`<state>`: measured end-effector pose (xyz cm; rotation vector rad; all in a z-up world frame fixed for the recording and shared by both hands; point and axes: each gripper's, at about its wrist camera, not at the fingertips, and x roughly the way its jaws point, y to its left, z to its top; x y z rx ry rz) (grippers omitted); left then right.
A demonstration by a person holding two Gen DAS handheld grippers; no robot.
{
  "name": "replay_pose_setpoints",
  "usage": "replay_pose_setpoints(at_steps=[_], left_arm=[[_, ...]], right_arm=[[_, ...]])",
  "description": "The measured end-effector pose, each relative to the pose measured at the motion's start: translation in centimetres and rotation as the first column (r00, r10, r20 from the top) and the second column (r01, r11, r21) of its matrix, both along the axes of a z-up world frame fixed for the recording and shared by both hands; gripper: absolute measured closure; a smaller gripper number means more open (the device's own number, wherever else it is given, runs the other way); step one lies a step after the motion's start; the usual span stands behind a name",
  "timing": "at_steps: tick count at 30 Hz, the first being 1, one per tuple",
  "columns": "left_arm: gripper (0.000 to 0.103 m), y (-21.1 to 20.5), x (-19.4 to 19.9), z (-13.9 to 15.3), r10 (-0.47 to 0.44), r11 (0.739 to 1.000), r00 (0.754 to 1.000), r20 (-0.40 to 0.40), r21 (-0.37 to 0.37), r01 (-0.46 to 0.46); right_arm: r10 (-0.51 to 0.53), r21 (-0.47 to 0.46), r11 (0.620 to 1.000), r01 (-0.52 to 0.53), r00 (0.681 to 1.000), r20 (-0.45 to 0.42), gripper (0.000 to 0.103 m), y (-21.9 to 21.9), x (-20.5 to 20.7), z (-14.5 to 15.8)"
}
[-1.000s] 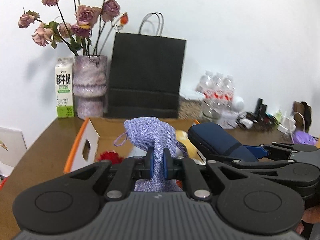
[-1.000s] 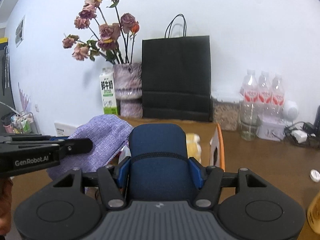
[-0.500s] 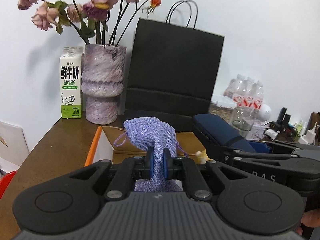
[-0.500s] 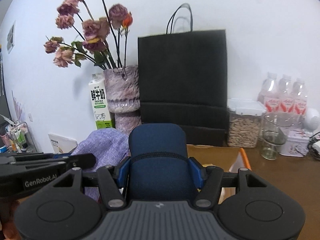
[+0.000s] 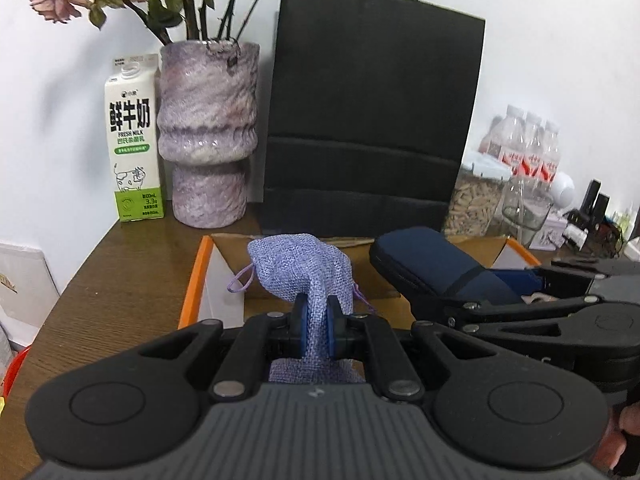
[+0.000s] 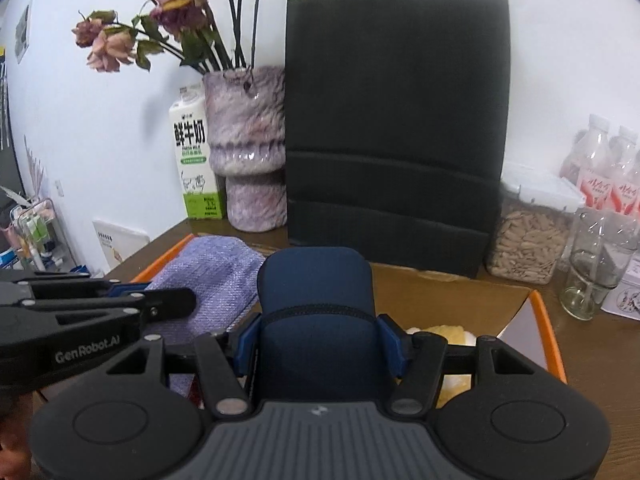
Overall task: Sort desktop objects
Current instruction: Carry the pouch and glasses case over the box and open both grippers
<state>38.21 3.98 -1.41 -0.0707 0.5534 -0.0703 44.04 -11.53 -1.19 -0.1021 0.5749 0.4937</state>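
Fabric fills both grips. The left hand-held gripper [image 5: 316,332] has its blue pads pressed nearly together, pinching the neck of a lilac woven drawstring pouch [image 5: 304,268]; the pouch's bulk stands up ahead of the pads, over the near left corner of an open cardboard box with orange edges [image 5: 196,276]. The right hand-held gripper [image 6: 318,344] stands about half spread, its blue pads clamped against the two sides of a navy zip case [image 6: 316,300], which juts forward over the same box.

From the left wrist, the case [image 5: 432,268] shows in side profile, tilted up at its far end, with the right hand-held gripper's black frame lying just beside the left one; a fingertip shows at the lower right edge. That view also takes in cluttered black gadgets and cables at the far right of the brown table [image 5: 120,276]. From the right wrist, the pouch [image 6: 212,276] appears flat and broad just left of the case, partly behind the left hand-held gripper's arm, and something pale yellow [image 6: 444,332] lies inside the box, which the left view hides.

Both views show the milk carton [image 5: 134,140], a mottled purple vase of dried roses [image 5: 208,132], a black paper bag [image 5: 372,120], a lidded tub of seeds [image 6: 528,240], a clear glass [image 6: 596,264] and bottled water [image 5: 532,148] along the white wall.
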Motion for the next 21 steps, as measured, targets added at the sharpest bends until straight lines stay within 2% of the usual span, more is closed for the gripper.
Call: replay_pose_setpoints(at_steps=[2,4,5,6,7,8,9,12,14,21], left_arm=[[0.093,-0.1,0.2,-0.2,-0.004,1.000,1.000,-0.008,0.009,0.004],[0.080,-0.2,0.2,-0.3,0.010,1.000,1.000,-0.015,0.025,-0.009],[0.062,-0.2,0.3,-0.3,0.035,0.999,0.999,-0.020,0.040,-0.034],[0.037,-0.1,0.3,-0.3,0.079,0.995,0.997,-0.024,0.065,-0.077],[0.025,0.1,0.3,-0.1,0.116,0.990,0.993,-0.024,0.084,-0.113],[0.007,0.5,0.2,0.0,0.147,0.985,0.989,-0.012,0.092,-0.145],[0.000,0.8,0.1,0.2,0.164,0.983,0.986,0.003,0.087,-0.164],[0.000,1.5,-0.5,1.0,0.153,0.986,0.987,0.040,0.052,-0.155],[0.000,1.4,-0.7,1.2,0.149,0.987,0.988,0.049,0.055,-0.152],[0.000,0.8,-1.3,1.3,0.132,0.988,0.989,0.062,0.077,-0.137]], right_arm=[[0.006,-0.004,1.000,-0.006,1.000,0.003,0.043,0.2,-0.1,0.1],[0.012,-0.006,1.000,-0.012,1.000,-0.015,0.039,0.3,0.0,0.0],[0.005,-0.011,1.000,-0.005,1.000,-0.022,0.039,0.2,0.0,0.0],[-0.005,-0.014,1.000,0.004,1.000,-0.030,0.035,0.0,0.1,0.0],[-0.020,-0.013,1.000,0.020,0.999,-0.037,0.030,-0.3,0.2,0.1],[-0.044,-0.011,0.999,0.043,0.998,-0.038,0.015,-0.7,0.2,0.3],[-0.058,0.005,0.998,0.058,0.998,-0.037,0.002,-1.3,0.2,0.5],[-0.055,0.055,0.997,0.057,0.997,-0.045,0.000,-2.5,0.1,1.2],[-0.055,0.073,0.996,0.058,0.998,-0.040,0.000,-2.9,-0.1,1.6],[-0.045,0.035,0.998,0.045,0.999,-0.012,0.000,-2.6,-0.6,1.8]])
